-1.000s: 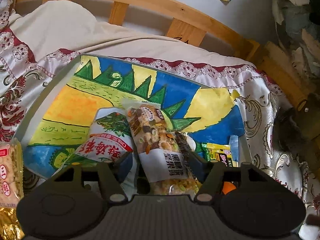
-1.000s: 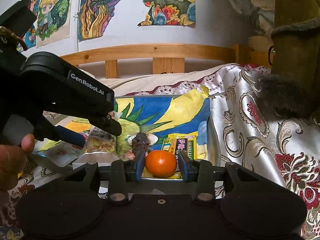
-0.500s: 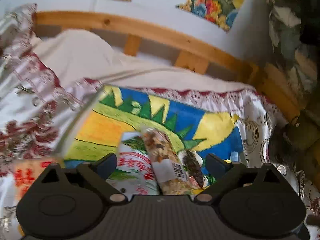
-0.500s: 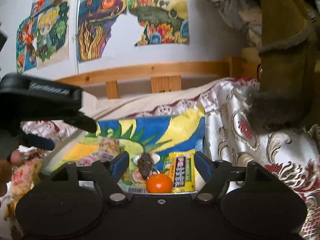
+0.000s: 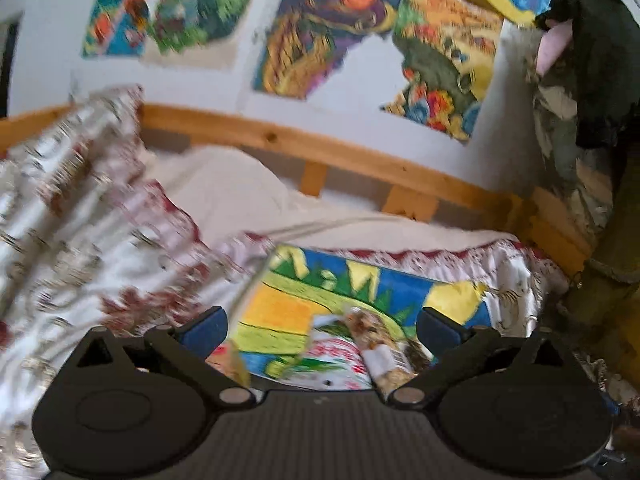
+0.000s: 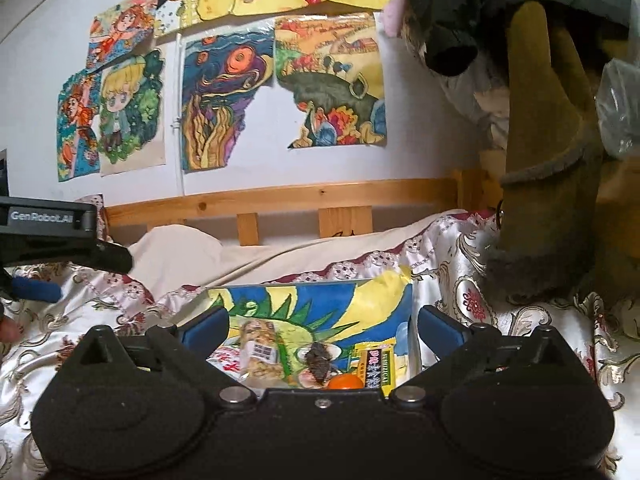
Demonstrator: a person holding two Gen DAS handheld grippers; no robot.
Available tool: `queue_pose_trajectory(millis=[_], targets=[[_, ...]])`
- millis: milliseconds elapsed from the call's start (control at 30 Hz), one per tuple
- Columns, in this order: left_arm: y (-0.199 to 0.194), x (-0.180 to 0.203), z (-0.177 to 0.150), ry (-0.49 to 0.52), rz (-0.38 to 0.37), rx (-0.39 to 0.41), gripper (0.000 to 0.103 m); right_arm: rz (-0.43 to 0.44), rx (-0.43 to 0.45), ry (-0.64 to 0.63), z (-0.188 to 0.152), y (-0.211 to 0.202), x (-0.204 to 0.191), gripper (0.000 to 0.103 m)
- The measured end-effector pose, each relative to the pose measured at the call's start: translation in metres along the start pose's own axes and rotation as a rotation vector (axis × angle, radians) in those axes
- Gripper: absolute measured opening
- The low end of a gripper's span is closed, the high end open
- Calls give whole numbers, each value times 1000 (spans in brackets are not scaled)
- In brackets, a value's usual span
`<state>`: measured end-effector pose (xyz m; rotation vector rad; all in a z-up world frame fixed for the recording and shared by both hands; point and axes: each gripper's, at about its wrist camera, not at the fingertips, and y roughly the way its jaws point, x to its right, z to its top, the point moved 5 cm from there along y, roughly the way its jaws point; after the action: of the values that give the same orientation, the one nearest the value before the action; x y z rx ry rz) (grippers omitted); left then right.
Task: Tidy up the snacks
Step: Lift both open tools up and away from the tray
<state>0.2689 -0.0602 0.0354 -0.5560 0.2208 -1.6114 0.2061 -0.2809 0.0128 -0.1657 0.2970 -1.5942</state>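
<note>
- Left gripper (image 5: 320, 326): fingers spread wide, nothing between the pads, held above the bed.
- Right gripper (image 6: 322, 322): fingers also wide apart, nothing gripped.
- Left view is motion-blurred; fine detail on the packs is unreadable there.
- Tray (image 6: 410, 320) with the painted dinosaur sheet sits on the patterned bedspread (image 6: 480, 304), ahead of both grippers, near the wooden headboard rail (image 6: 280, 200).
- Snacks all lie inside the tray, at its near end.
- Mixed-nut pack (image 6: 260, 354): clear pack with a white barcode label, left of centre in the right view; in the left view it shows at (image 5: 384, 344), lying against the red-and-white snack bag.
- Red-and-white snack bag (image 5: 336, 360): just left of the nut pack, touching it.
- Dark dried-fruit piece (image 6: 318, 360): centre of the tray, just beyond the orange.
- Orange (image 6: 346, 382): nearest item, partly hidden behind my right gripper body.
- Yellow candy pack (image 6: 374, 366): right of the orange, near the tray's right wall.
- Another orange-yellow pack (image 5: 228, 360) shows at the near left in the left view, outside the tray edge as far as I can tell; blurred.
- Left gripper body appears at the far left of the right view (image 6: 48, 240), well apart from the tray contents.
- Drawings are taped on the white wall (image 6: 240, 72) behind the bed.
</note>
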Motion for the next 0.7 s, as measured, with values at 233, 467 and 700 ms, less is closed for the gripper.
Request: queue_pose_trajectory(millis=[233, 467, 700], targets=[[-43, -17, -6, 41, 61, 58, 103, 19, 10, -5, 5, -29, -11, 102], [-73, -38, -25, -6, 66, 68, 103, 27, -1, -2, 9, -62, -13, 102], [-96, -54, -45, -12, 86, 63, 103, 20, 7, -22, 11, -94, -19, 102]])
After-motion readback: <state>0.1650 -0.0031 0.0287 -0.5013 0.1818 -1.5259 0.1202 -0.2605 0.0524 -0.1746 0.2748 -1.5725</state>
